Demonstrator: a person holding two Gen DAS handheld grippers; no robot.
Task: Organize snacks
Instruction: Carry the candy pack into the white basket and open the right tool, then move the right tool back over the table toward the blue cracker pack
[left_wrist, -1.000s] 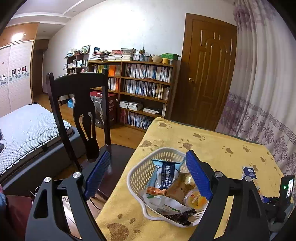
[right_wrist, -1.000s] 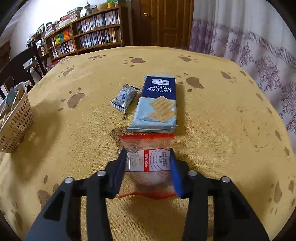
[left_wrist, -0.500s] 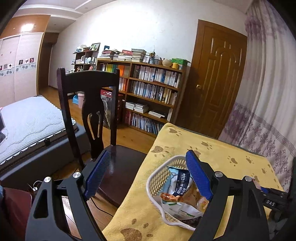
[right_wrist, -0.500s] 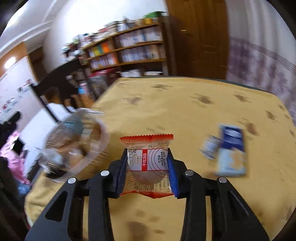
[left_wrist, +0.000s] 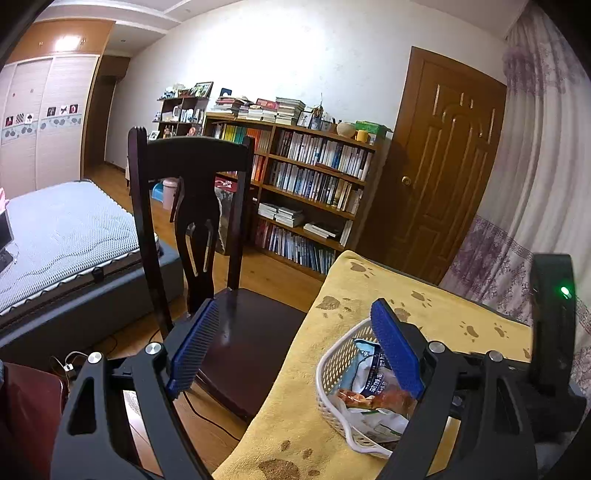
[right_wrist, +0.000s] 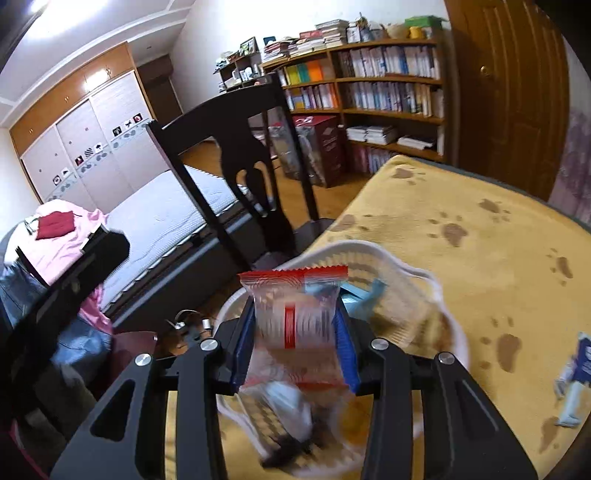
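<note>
**Red-edged packet carried over the basket, two snacks left on the counter**

Left to right: the left gripper (left_wrist: 291, 350) hangs with its jaws wide apart and empty; a dark chair (left_wrist: 192, 221) shows between them, and the white basket (left_wrist: 332, 373) sits behind the right-hand jaw, already holding several wrapped snacks. The right gripper (right_wrist: 295, 347) has its jaws closed on a clear, red-edged snack packet (right_wrist: 295, 317), held upright between the pads directly above the basket (right_wrist: 369, 254), which is blurred. Far right of those jaws, a blue cracker pack (right_wrist: 576, 380) lies on the yellow paw-print counter (right_wrist: 480, 258); a smaller pack beside it cannot be made out here.

The task looks well advanced: this packet only needs releasing, then the counter items remain.

A second ago the packet was gripped low on the counter just before the crackers; since then it has been swung across to the basket, while the left gripper has drifted leftward
</note>
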